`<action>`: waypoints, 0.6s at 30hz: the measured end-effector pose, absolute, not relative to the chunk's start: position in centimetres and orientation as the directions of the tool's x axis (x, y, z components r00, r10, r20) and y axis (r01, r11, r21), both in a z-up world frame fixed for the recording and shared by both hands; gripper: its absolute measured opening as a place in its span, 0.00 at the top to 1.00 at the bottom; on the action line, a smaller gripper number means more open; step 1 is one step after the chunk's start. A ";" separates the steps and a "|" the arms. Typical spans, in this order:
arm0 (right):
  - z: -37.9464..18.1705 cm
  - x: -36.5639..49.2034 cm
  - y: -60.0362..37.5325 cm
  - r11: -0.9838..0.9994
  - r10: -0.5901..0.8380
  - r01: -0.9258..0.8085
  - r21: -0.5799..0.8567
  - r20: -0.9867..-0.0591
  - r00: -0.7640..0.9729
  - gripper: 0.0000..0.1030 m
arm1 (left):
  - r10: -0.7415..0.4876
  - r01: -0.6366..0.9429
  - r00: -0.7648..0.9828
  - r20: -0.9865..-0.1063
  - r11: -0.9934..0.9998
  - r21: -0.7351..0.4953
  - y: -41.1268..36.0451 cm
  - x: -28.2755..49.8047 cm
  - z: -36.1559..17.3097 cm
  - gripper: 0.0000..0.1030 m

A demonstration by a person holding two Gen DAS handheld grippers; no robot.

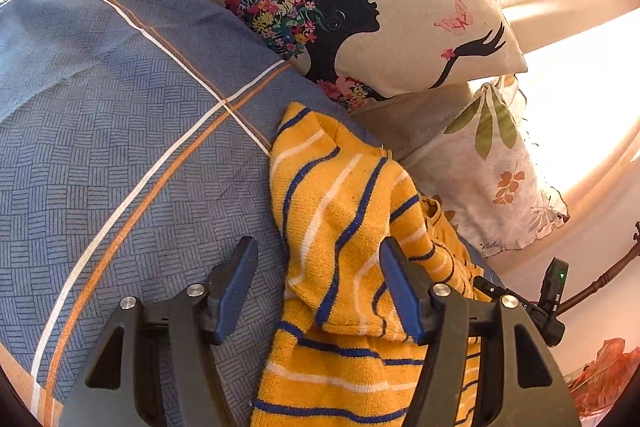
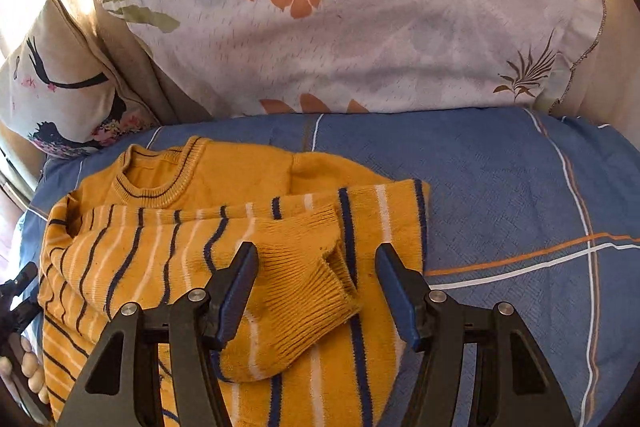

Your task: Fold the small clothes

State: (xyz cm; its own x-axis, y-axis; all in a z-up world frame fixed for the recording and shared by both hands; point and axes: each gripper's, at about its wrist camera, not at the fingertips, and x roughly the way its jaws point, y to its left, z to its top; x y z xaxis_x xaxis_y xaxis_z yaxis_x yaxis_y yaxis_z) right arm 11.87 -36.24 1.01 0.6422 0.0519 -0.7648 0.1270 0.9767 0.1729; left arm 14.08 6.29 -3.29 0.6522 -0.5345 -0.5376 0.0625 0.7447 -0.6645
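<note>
Left gripper (image 1: 318, 281) apart over striped sweater edge; right gripper (image 2: 316, 285) apart around ribbed cuff.

Left gripper: fingers spread, not clamped, yellow sweater (image 1: 340, 211) partly between and ahead, blue bedsheet (image 1: 120, 131) to its left, butterfly cushion (image 1: 360, 7) beyond. Right gripper: fingers spread, folded-over sleeve cuff (image 2: 304, 271) lying loose between, not pinched, leaf-print pillow (image 2: 360, 27) beyond. Risks, judged: unpinned sleeve sliding back off the body, loose knit snagging on a finger and dragging the fold open, bedsheet pinched along with the hem. No readable brand, label or writing.
</note>
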 end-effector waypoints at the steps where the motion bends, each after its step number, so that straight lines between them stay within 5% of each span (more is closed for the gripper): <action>1: 1.0 11.8 -36.0 0.976 0.075 0.109 0.189 -0.760 0.645 0.82 | -0.532 0.061 0.653 -0.539 0.747 -0.662 6.2 14.1 -3.3 0.40; 2: 1.1 11.6 -35.8 0.974 0.089 0.102 0.203 -0.754 0.651 0.88 | -0.528 0.060 0.653 -0.542 0.750 -0.659 6.2 14.1 -3.3 0.40; 9: 1.2 8.9 -38.3 0.958 -0.080 0.259 0.123 -0.754 0.652 0.87 | -0.514 0.064 0.650 -0.559 0.771 -0.634 5.8 14.2 -3.2 0.37; 11: 0.7 8.7 -38.9 0.954 -0.041 0.252 0.161 -0.765 0.642 0.84 | -0.516 0.063 0.650 -0.558 0.768 -0.637 5.8 14.2 -3.3 0.37; 13: 0.9 7.9 -39.2 0.948 -0.012 0.243 0.205 -0.741 0.671 0.59 | -0.516 0.062 0.651 -0.557 0.767 -0.639 5.8 14.2 -3.3 0.37; 14: 1.3 7.2 -39.4 0.942 -0.007 0.246 0.228 -0.719 0.695 0.56 | -0.516 0.062 0.651 -0.557 0.767 -0.638 5.8 14.2 -3.3 0.37; 18: 2.6 4.5 -38.7 0.931 0.046 0.197 0.308 -0.634 0.772 0.54 | -0.512 0.064 0.651 -0.560 0.772 -0.632 5.7 14.2 -3.3 0.36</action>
